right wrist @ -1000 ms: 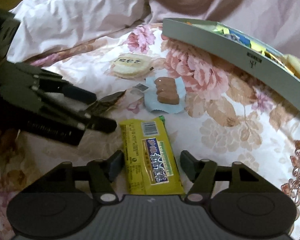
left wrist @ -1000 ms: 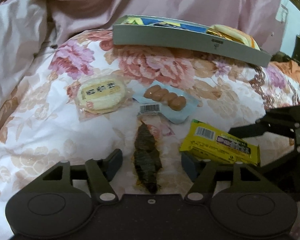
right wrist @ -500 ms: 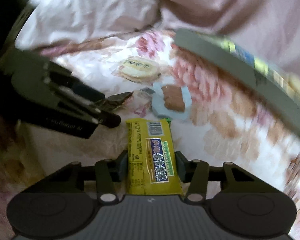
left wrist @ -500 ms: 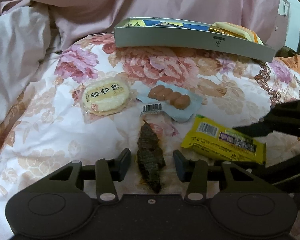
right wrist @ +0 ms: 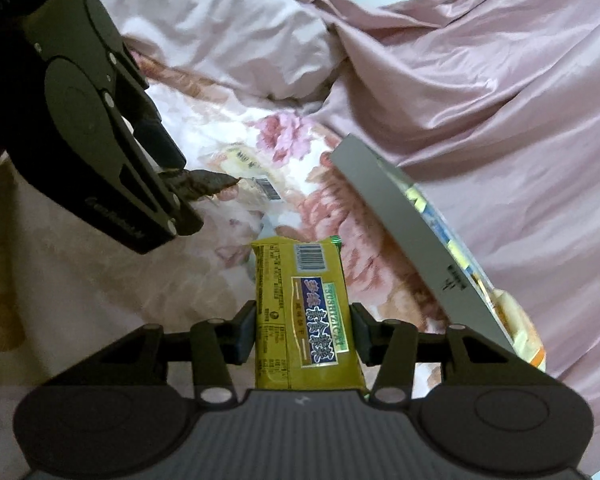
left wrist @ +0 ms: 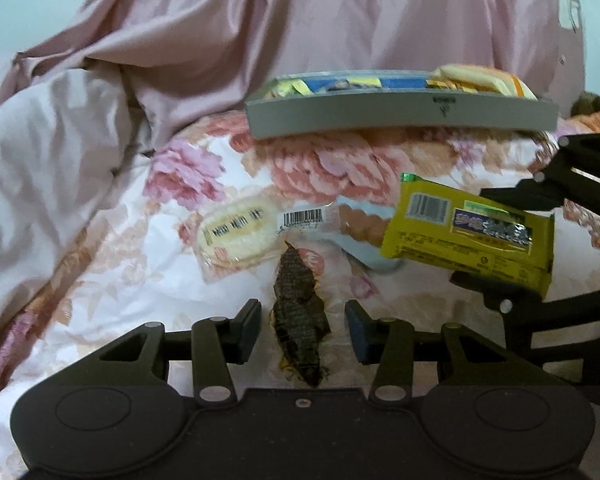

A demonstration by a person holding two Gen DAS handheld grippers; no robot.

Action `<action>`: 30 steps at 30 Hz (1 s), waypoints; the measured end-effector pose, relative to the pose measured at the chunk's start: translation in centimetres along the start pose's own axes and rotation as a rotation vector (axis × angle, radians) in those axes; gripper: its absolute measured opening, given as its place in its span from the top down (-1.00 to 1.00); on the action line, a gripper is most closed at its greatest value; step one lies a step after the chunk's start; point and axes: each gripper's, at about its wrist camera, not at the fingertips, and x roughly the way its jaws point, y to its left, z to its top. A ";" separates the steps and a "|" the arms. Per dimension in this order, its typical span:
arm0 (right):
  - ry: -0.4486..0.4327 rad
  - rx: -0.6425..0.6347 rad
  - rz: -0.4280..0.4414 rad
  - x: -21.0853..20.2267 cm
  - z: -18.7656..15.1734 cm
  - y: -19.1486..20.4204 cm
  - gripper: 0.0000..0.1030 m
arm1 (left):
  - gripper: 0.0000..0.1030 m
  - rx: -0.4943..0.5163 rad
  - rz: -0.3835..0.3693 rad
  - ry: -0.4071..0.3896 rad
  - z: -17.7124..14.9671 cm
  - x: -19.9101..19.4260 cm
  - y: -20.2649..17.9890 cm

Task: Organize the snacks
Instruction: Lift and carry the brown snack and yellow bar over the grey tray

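Snacks: yellow snack pack [right wrist: 306, 316] clamped between the pads of the right gripper [right wrist: 303, 330], lifted clear of the floral bedspread [right wrist: 100, 288], barcode end pointing away from the camera. From the left wrist view the same pack [left wrist: 468, 226] hangs in the air to the right, partly covering the light-blue sausage packet [left wrist: 360, 228]. Left gripper [left wrist: 302, 330] jaws narrowed around the dark clear-wrapped snack [left wrist: 298, 320], small gaps on both sides in its own view; cannot tell if the pads touch it. Right wrist view shows that snack [right wrist: 198, 184] sticking out past the left fingers. Round rice cracker pack [left wrist: 236, 234] lies just left of the sausage packet. Grey tray [left wrist: 400, 114] farther back on the bedspread, already holding colourful packets. Pink duvet [left wrist: 300, 20] behind.
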 end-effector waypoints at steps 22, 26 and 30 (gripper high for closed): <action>-0.139 0.142 -0.048 0.8 0.9 -3.6 -0.02 | 0.07 -0.183 0.097 -0.063 0.9 -0.5 1.5; -0.165 0.210 -0.052 0.7 1.1 -5.5 -0.03 | 0.08 -0.227 0.120 -0.076 2.2 -0.4 1.4; -0.203 0.249 -0.060 0.4 1.5 -7.1 -0.03 | 0.07 -0.251 0.138 -0.095 3.8 -0.4 1.2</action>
